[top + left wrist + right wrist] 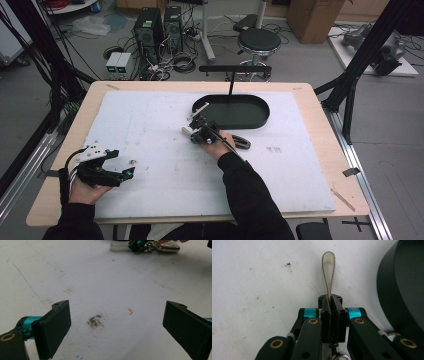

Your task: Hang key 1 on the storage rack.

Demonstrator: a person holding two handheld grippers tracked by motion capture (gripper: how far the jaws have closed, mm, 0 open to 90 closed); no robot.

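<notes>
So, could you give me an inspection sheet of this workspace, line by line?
Surface: white sheet on a wooden table, scuffed, with a dark smudge.
Job's things: slim metal piece, beside a black oval tray.
Clutter: dark-handled item by the right hand.
Grippers: right tool shut on the slim metal piece; left tool open, empty.
Cables: black cable trails from the left tool; floor cables tangled.
Surroundings: stool, computer towers, cardboard box.

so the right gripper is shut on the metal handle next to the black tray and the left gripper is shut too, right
Not quite: the left gripper is open, its jaws wide apart over the white mat in the left gripper view. The right gripper is shut on the metal handle beside the black tray.
</notes>
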